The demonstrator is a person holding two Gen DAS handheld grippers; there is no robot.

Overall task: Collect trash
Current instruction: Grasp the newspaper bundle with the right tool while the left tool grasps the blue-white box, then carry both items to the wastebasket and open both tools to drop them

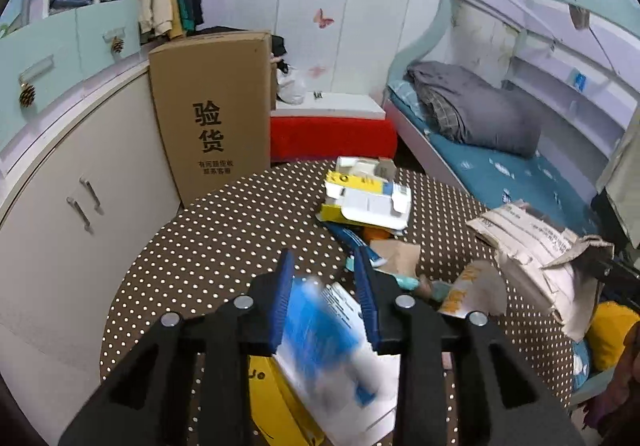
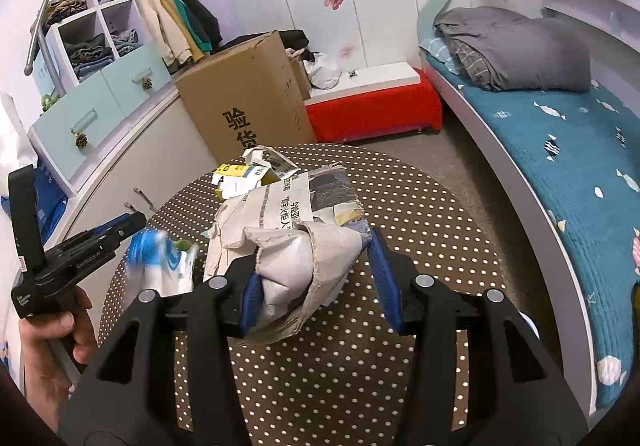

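Observation:
My left gripper is shut on a blue and white packet, which is blurred and sits between the blue pads above the table. From the right wrist view the same gripper and its packet are at the left, in a person's hand. My right gripper is shut on a crumpled, torn grey-white paper parcel bag, lifted off the table. In the left wrist view that bag hangs at the right. More trash lies on the table: flattened yellow and white boxes and torn brown card.
The round table has a brown polka-dot cloth. A tall cardboard box stands behind it beside a white cabinet. A red bench and a bed with a blue sheet lie beyond. A yellow sheet lies under the left gripper.

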